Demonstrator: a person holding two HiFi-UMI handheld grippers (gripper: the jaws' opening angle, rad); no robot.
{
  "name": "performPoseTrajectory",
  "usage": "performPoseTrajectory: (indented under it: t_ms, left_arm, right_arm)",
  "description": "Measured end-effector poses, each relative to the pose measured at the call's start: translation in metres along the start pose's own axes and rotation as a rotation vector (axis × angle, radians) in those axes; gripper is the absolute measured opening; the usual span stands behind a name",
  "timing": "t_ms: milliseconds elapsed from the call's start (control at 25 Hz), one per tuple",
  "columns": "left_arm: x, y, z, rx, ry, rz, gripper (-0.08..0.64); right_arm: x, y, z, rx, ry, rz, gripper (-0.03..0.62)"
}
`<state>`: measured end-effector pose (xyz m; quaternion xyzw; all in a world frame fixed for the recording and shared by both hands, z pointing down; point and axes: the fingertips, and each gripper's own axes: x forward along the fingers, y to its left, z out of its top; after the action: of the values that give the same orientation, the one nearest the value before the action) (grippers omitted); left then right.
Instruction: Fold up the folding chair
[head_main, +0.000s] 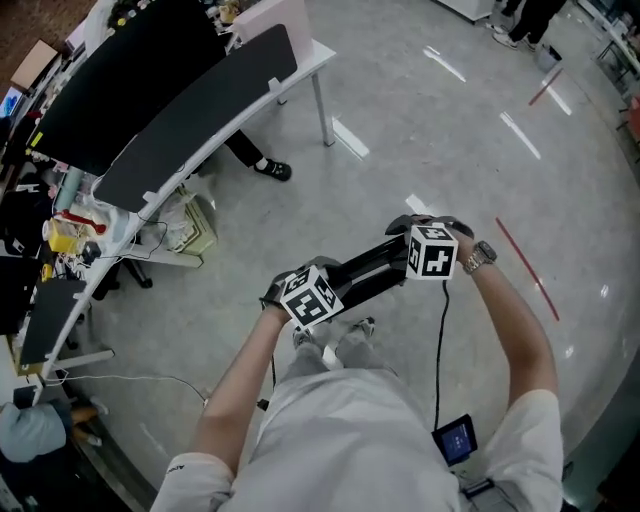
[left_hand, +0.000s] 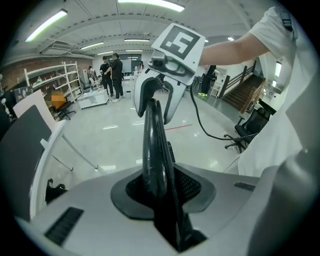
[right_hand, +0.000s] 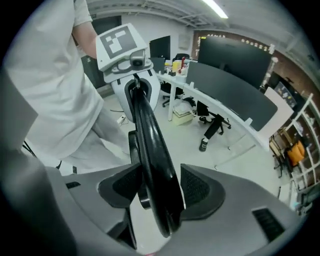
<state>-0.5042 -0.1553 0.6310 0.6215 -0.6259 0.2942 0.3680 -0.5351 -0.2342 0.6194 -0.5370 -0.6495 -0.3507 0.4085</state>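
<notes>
Looking down from the head view, only the top edge of the glossy black folding chair (head_main: 368, 272) could be seen. It was a narrow dark bar running between the left grey gripper (head_main: 312, 298), with its black-and-white marker cube, and the right grey gripper (head_main: 432, 252) of the same make. Everything below that edge was covered by the cubes, the forearms and the person's white clothing (head_main: 350, 430). Whether the chair reached the shiny grey floor (head_main: 450, 140) could not be told, nor could seat, back and legs be told apart. Both gripper views cut the chair off at its near end.

The chair was folded flat and seen edge-on in front of the person's knees, well apart from the curved white desk (head_main: 318, 62). In the left gripper view it was a thin, glossy slab rising from between the jaws, whose meshed pads pressed it on both sides. In the right gripper view the rim looked thicker and rounded, with a second black piece just behind it. The right jaws stood around it, one pad against it and a sliver of floor showing beside the other, so they were not pinching it.
</notes>
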Motion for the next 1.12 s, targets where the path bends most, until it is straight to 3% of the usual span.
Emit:
performPoseTrajectory:
  t_ms: [40, 200, 360, 440, 640, 1120]
  left_arm:
    - [0.000, -0.001, 0.000, 0.000, -0.001, -0.002, 0.101]
    - [0.000, 0.005, 0.001, -0.003, -0.003, -0.007, 0.100]
    - [0.001, 0.001, -0.003, -0.026, -0.005, -0.054, 0.086]
    - [0.002, -0.005, -0.004, -0.023, -0.004, -0.071, 0.081]
    - [0.008, -0.007, -0.001, 0.096, -0.007, -0.151, 0.081]
    - [-0.002, -0.045, -0.017, 0.389, -0.028, -0.402, 0.080]
  right_arm:
    - [0.003, 0.000, -0.001, -0.016, 0.014, 0.028, 0.233]
    - [0.006, -0.003, -0.003, -0.059, 0.048, 0.085, 0.208]
    - [0.020, 0.007, -0.010, -0.200, 0.206, 0.135, 0.148]
    - [0.024, 0.015, -0.014, -0.211, 0.262, 0.163, 0.123]
    - [0.019, 0.033, -0.025, -0.088, 0.299, 0.194, 0.097]
    - [0.014, 0.107, -0.011, 0.257, 0.332, 0.134, 0.080]
